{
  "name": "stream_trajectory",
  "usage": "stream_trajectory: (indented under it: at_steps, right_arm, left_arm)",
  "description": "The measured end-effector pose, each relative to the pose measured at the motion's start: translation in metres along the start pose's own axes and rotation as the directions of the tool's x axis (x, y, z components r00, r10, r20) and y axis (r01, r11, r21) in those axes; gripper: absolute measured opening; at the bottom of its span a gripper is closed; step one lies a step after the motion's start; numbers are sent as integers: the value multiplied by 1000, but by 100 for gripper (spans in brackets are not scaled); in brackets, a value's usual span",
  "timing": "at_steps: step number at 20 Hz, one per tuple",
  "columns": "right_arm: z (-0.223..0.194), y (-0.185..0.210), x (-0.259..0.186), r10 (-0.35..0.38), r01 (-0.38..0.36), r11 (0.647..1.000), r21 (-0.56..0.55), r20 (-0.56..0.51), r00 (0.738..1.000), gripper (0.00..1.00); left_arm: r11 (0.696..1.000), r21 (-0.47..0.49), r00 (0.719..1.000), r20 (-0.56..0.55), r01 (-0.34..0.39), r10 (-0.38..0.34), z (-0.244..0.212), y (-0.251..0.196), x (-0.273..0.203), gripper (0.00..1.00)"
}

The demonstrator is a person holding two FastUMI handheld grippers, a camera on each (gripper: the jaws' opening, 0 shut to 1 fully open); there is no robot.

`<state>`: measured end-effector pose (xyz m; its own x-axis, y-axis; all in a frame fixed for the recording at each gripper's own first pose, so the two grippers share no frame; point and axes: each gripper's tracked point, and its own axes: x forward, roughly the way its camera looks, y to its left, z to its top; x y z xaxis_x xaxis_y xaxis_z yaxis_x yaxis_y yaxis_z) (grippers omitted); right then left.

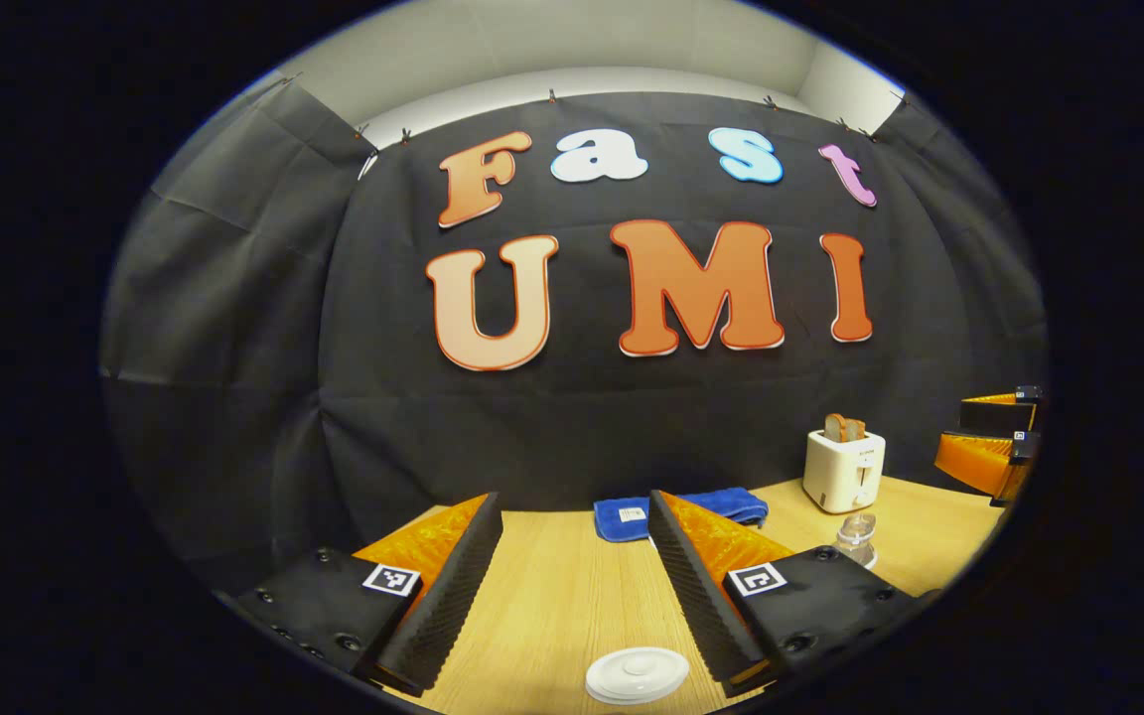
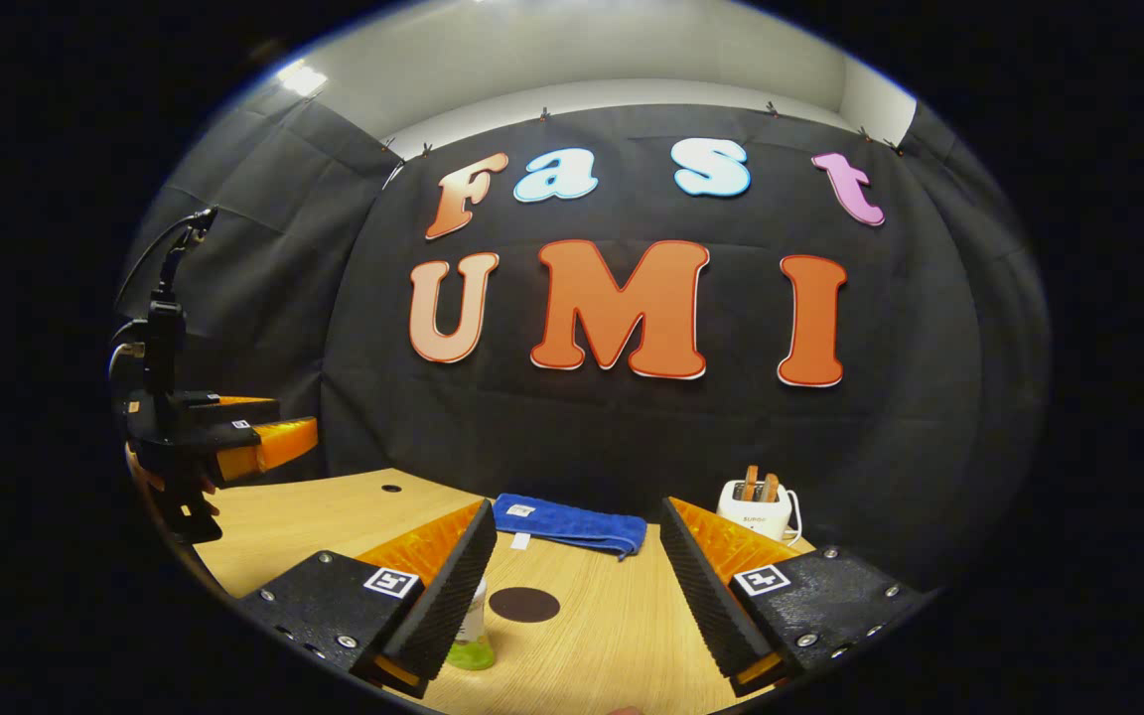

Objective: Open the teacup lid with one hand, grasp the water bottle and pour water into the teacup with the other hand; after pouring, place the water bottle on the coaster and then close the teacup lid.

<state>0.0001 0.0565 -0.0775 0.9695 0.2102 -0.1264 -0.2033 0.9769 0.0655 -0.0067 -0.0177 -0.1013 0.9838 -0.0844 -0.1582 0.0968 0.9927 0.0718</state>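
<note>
In the left gripper view, the left claw (image 1: 572, 556) stands spread wide above the wooden surface (image 1: 562, 606), with nothing between its ridged fingers. Just below the gap, at the near edge, lies a white round teacup lid (image 1: 638, 675), flat on the surface. To the right, past the right finger, a small clear glass object (image 1: 857, 536), probably the teacup, stands near a white toaster (image 1: 844, 469) with bread in its slots. A folded blue towel (image 1: 676, 511) lies by the wall. The right claw (image 1: 994, 437) shows at the far right edge, held above the surface.

The right gripper view shows the right claw (image 2: 572, 566) likewise spread apart and holding nothing. Beside the inner face of its left finger stands the water bottle (image 2: 471, 636), with a green base, partly hidden by the finger. A dark round coaster (image 2: 523, 604) lies just beside the bottle. The blue towel and toaster sit farther back, and the left claw (image 2: 254, 437) hovers at the far left.
</note>
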Motion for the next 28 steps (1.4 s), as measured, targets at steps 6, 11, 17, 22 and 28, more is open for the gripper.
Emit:
stream_trajectory:
  at_steps: [6,11,17,22,28]
  right_arm:
    - [-45,25,0,69,-70,998,-7,-88,994,100]
    - [-71,42,0,129,-125,991,40,-133,983,99]
    - [-89,51,0,148,-146,989,21,-173,974,100]
    - [-99,53,-3,157,-155,988,22,-197,968,99]
    - [-103,49,-5,145,-144,989,22,-209,967,100]
  left_arm:
    - [997,4,990,-116,75,-74,-65,-17,0,97]
    - [992,-9,971,-201,127,-126,-111,-29,-3,98]
    - [989,7,944,-302,146,-137,-154,-34,-4,98]
    - [987,5,926,-348,158,-147,-180,-41,-3,80]
    - [986,22,923,-356,165,-146,-179,-45,-2,58]
